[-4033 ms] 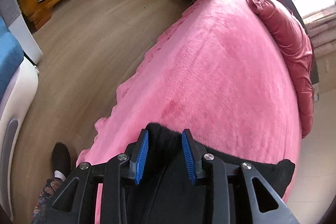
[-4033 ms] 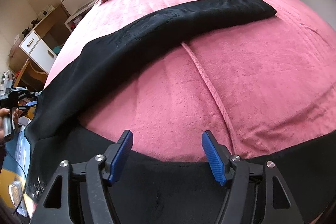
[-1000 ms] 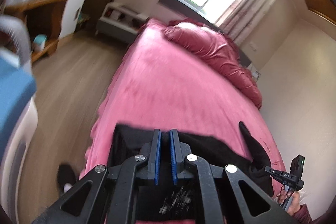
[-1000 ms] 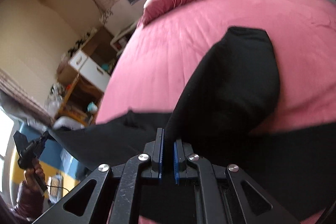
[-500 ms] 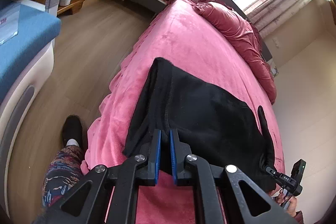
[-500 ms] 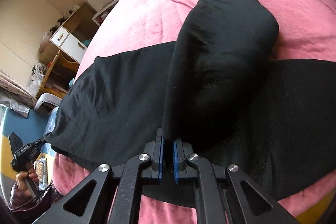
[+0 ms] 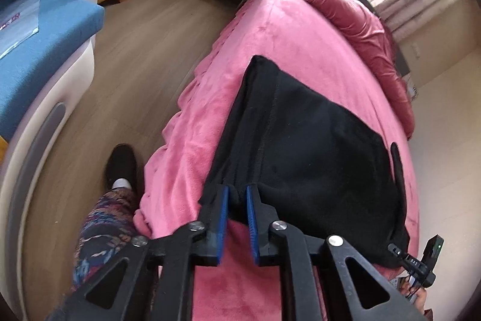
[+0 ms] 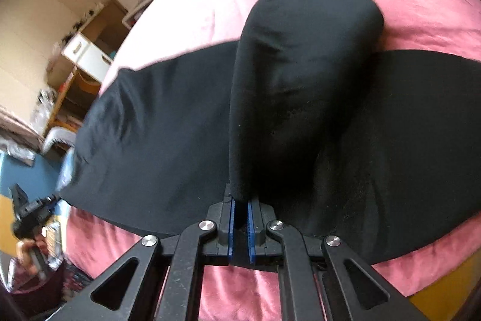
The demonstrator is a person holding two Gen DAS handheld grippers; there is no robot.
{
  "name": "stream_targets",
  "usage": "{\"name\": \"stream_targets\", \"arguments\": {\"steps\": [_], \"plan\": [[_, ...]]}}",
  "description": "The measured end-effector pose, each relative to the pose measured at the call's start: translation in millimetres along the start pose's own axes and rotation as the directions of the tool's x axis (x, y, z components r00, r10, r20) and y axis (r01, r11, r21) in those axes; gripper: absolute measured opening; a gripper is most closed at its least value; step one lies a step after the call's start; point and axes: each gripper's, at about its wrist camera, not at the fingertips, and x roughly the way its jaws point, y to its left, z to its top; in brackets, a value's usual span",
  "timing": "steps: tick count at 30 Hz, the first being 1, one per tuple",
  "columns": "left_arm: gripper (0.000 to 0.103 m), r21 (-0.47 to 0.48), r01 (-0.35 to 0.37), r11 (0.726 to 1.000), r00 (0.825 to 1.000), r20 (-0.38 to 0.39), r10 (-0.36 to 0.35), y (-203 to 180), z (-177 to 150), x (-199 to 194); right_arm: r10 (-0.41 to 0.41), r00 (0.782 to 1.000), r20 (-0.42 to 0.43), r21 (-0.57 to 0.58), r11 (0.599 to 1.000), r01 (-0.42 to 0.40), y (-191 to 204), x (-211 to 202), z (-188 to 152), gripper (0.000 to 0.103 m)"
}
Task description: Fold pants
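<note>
Black pants (image 7: 312, 149) lie folded across the pink bed (image 7: 288, 29). My left gripper (image 7: 238, 194) sits at the near edge of the pants, its blue pads a little apart with cloth bunched between the tips. My right gripper (image 8: 240, 203) is shut on the end of a pant leg (image 8: 300, 65) that lies doubled back over the rest of the pants (image 8: 150, 146). The right gripper also shows at the far corner in the left wrist view (image 7: 421, 260).
A dark pink duvet (image 7: 360, 20) is heaped at the head of the bed. A blue and white chair (image 7: 39, 50) stands on the wooden floor left of the bed. The person's leg and shoe (image 7: 120, 164) are beside the bed's edge. A desk and drawers (image 8: 84, 56) stand beyond.
Both grippers carried the pants' edge over the bed and lowered it, folding the pants in half. The left gripper's pads have parted slightly in the last half second.
</note>
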Motion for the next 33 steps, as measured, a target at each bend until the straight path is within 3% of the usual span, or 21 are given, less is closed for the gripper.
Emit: {"name": "stream_targets", "arguments": {"steps": [2, 4, 8, 10, 12, 14, 18, 22, 27, 30, 33], "plan": [[0.015, -0.016, -0.006, 1.000, 1.000, 0.012, 0.006, 4.7, 2.3, -8.4, 0.006, 1.000, -0.004, 0.006, 1.000, -0.006, -4.8, 0.9, 0.6, 0.007], [0.020, -0.035, -0.056, 0.998, 0.998, 0.040, 0.057, 8.0, 5.8, -19.8, 0.010, 1.000, -0.003, 0.009, 1.000, -0.010, -7.9, -0.2, 0.7, 0.007], [0.020, -0.031, -0.085, 0.996, 0.985, 0.146, 0.088, -2.7, 11.8, -48.7, 0.019, 1.000, -0.010, 0.012, 1.000, -0.019, -12.0, -1.1, 0.3, 0.013], [0.021, 0.038, -0.058, 0.998, 0.981, 0.189, 0.050, -25.8, 14.3, -58.4, 0.012, 1.000, -0.004, 0.005, 1.000, -0.012, -12.0, -5.7, 0.0, 0.019], [0.022, 0.114, -0.018, 0.993, 0.983, 0.186, -0.003, -50.5, 13.3, -57.0, -0.005, 1.000, -0.006, -0.011, 1.000, 0.005, -11.8, -12.8, 0.6, 0.034], [0.023, 0.206, 0.020, 0.978, 0.987, 0.149, -0.052, -78.9, 10.8, -45.7, -0.036, 0.999, 0.003, -0.026, 0.999, 0.036, -10.7, -24.9, 0.7, 0.044], [0.023, 0.387, 0.082, 0.918, 0.994, 0.033, -0.102, -135.9, -6.4, -2.2, -0.103, 0.992, 0.073, -0.053, 0.993, 0.107, -12.8, -55.9, 16.8, 0.045], [0.023, 0.484, 0.138, 0.864, 0.990, -0.093, -0.106, -172.5, -27.3, 40.1, -0.151, 0.980, 0.130, -0.069, 0.985, 0.161, -10.6, -65.5, 54.0, 0.045], [0.023, 0.514, 0.179, 0.839, 0.979, -0.174, -0.102, -185.1, -44.8, 64.8, -0.212, 0.965, 0.154, -0.083, 0.971, 0.226, 9.1, -34.8, 121.8, 0.045], [0.023, 0.521, 0.185, 0.833, 0.976, -0.197, -0.093, -188.4, -46.3, 71.8, -0.231, 0.965, 0.125, -0.037, 0.971, 0.238, 8.6, -7.0, 165.5, 0.045], [0.023, 0.520, 0.187, 0.834, 0.973, -0.216, -0.084, -186.5, -47.4, 77.0, -0.297, 0.950, 0.091, -0.003, 0.954, 0.299, 9.0, 26.1, 203.4, 0.045]]}}
